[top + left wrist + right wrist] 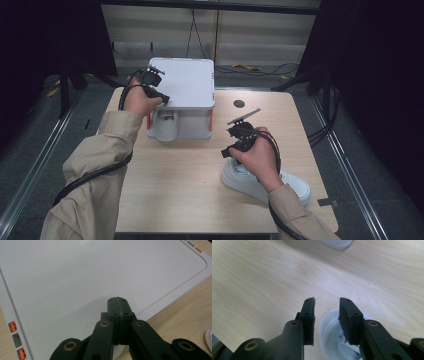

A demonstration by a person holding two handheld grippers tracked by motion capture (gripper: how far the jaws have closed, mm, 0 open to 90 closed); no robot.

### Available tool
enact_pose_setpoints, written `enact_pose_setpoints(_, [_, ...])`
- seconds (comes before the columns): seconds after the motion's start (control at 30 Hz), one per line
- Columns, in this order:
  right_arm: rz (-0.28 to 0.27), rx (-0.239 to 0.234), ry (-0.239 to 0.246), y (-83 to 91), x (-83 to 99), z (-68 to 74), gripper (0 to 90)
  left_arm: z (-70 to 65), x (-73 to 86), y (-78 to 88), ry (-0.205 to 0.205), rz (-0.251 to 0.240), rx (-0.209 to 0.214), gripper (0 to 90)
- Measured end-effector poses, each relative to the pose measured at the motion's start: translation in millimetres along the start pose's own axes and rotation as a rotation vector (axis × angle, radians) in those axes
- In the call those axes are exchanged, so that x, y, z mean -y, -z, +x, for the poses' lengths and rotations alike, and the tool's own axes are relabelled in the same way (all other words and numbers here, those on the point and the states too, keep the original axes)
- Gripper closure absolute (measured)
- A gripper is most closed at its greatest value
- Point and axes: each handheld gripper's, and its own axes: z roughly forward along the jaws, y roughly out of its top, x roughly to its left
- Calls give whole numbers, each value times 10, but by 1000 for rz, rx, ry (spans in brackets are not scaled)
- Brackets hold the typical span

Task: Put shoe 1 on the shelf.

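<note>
**White sneaker at the near right, box lid under the left claw**

So the white sneaker [265,181] lies on its sole near the right front edge of the wooden table [185,175], toe pointing right, heel opening toward the middle. The right gripper [235,145] hangs right over that heel end. From the high view you mostly get the hand [257,157] covering the shoe's back half, so you can't tell how the jaws sit relative to the collar. The right gripper view sorts that out: the sneaker [332,337] opening is directly below, the jaws stand partly apart with a clear gap, one jaw out over bare table beside the heel rim and the other above the opening. Whether the pads press on anything I can't tell; nothing looks pinched, so I'd call it released.

Farther out, at the back left of the table, there's a white box [184,97] with orange bits on its corners, and something pale tucked in its open front. The left gripper [159,95] rests by the lid's near-left edge. The left gripper view shows the jaws clenched tight together, empty, tips down on or just above the flat white lid [75,277].

Both forearms come in from the bottom in tan sleeves, left reaching up-left, right wrist bent down over the shoe.
</note>
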Motion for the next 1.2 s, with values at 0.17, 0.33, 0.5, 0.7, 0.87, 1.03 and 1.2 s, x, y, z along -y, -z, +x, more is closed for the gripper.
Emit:
enact_pose_setpoints(0.17, [37, 8, -28, -44, 32, -16, 671, 6, 8, -1, 4, -6, 2, 900])
enact_pose_setpoints(0.33, [53, 14, -64, -40, 35, -28, 685, 8, 16, 1, 3, -12, 4, 900])
enact_pose_setpoints(0.5, [78, 23, -81, -42, 74, -20, 686, 5, 19, 0, 3, -14, 4, 900])
enact_pose_setpoints(0.7, [105, 26, -114, -38, 88, -19, 688, 4, 22, 4, -4, -13, 2, 900])
enact_pose_setpoints(0.87, [121, 42, -127, -51, 99, -54, 653, 17, 24, 4, 1, -14, 9, 900])
enact_pose_setpoints(1.03, [126, 36, -135, -72, 87, -68, 634, 35, 35, 6, 8, -20, 19, 900])
enact_pose_setpoints(1.2, [126, 44, -152, -88, 81, -29, 585, 3, 29, 4, 0, -19, 1, 900])
